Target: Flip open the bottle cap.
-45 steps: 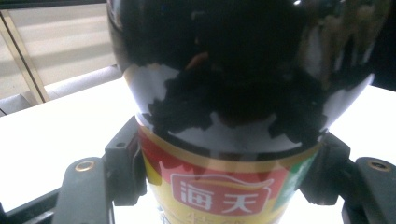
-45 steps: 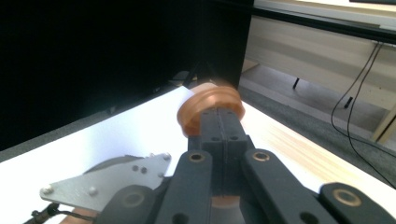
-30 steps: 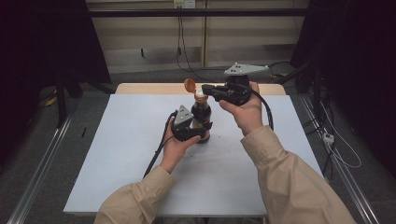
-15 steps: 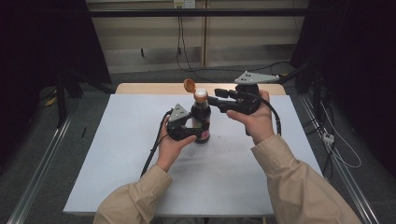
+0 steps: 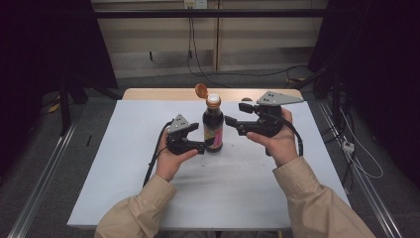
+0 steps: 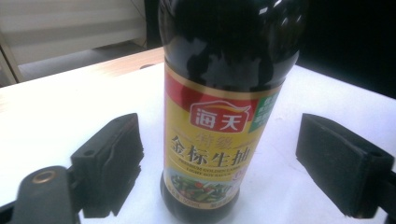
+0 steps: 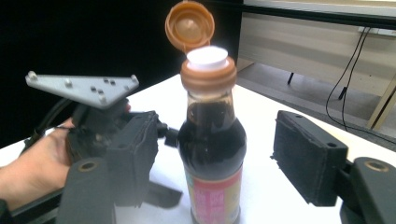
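Both tongs spread beside soy sauce bottle [image 5: 213, 125]
Left tongs [image 5: 202, 145] and right tongs [image 5: 232, 124] have just been opening; bottle stands upright between pads, untouched, cap [image 5: 200, 90] flipped open.

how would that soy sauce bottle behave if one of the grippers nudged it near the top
The soy sauce bottle is tall on a narrow base, so a high nudge would probably tip it rather than slide it. It looks nearly full of dark liquid, so likely heavy for its size. Its flip cap stands open, so a tip could spill; the glossy wall may be slippery.
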A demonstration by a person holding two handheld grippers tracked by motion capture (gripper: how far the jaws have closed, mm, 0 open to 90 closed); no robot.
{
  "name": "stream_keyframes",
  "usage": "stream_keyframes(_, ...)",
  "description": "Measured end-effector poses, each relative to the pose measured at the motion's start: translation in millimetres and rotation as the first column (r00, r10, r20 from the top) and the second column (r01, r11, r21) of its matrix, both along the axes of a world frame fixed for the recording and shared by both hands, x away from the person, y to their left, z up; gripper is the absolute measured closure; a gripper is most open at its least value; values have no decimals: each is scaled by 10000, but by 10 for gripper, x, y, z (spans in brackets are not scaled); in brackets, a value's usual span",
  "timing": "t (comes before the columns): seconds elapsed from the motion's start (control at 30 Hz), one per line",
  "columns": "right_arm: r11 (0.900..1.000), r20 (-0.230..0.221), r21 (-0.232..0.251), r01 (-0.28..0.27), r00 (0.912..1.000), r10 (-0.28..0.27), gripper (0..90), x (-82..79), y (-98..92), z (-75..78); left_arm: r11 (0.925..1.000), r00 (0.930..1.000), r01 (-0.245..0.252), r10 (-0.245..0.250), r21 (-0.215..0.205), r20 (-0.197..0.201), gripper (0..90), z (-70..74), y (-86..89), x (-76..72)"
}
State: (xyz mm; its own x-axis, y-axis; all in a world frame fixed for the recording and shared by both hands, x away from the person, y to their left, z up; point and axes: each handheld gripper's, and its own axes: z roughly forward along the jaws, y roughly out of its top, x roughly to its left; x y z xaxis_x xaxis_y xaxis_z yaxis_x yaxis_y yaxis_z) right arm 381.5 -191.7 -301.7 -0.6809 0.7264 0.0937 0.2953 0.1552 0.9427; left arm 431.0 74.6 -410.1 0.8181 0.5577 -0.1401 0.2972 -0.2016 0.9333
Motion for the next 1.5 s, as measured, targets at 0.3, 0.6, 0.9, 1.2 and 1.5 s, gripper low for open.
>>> stream_keyframes(0.3, 9999, -120, 33, 117, 9999, -117, 264, -81, -85, -193, 9994, 9993, 270, -275, 208, 269, 84, 34, 79, -114)
stream_keyframes(0.6, 9995, -250, 124, 302, 9992, -299, 256, -176, -227, -333, 9987, 9988, 491, -491, -111, 38, 59, -3, 245, -211)
stream_keyframes(0.9, 9991, -353, 209, 377, 9987, -370, 248, -291, -334, -490, 9986, 9986, 522, -520, -83, 137, 60, 32, 379, -308)
stream_keyframes(1.2, 9986, -669, 230, 479, 9967, -462, 246, -388, -419, -723, 9984, 9983, 573, -573, 25, 65, 62, 15, 498, -374)
stream_keyframes(1.5, 9984, -954, -223, 511, 9940, -530, 238, -448, -470, -941, 9977, 9978, 660, -658, 159, -117, 63, -37, 623, -416)
